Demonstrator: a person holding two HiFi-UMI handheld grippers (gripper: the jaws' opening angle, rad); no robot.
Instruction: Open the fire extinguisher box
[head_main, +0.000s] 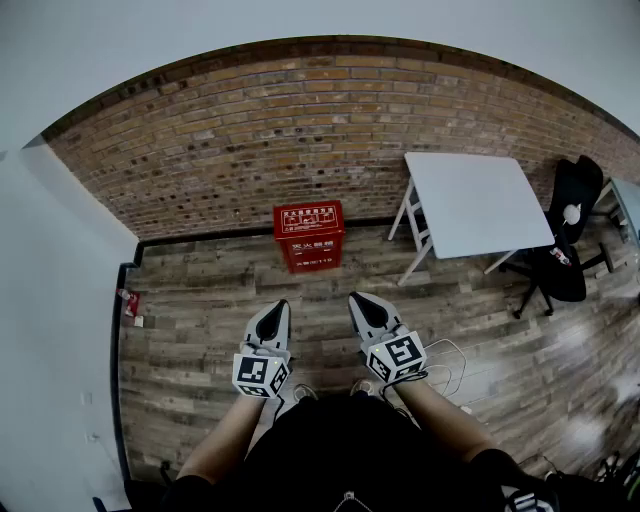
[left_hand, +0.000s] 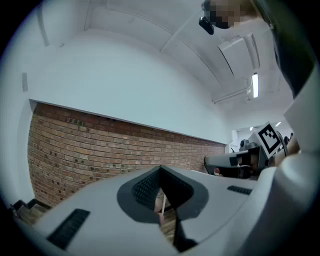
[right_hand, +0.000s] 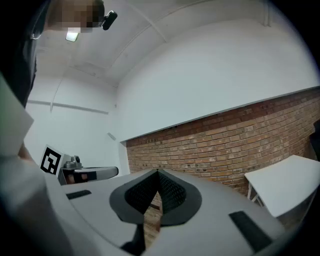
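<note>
The box (head_main: 308, 235) stood closed by the wall, unreached; both claws (head_main: 268, 325) (head_main: 372, 312) were together, empty.

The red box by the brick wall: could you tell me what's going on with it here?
A person holds the left gripper and the right gripper out level, both shut and empty, facing the fire extinguisher box. It stands on the floor against the brick wall, apparently closed, and neither gripper touches it.
</note>
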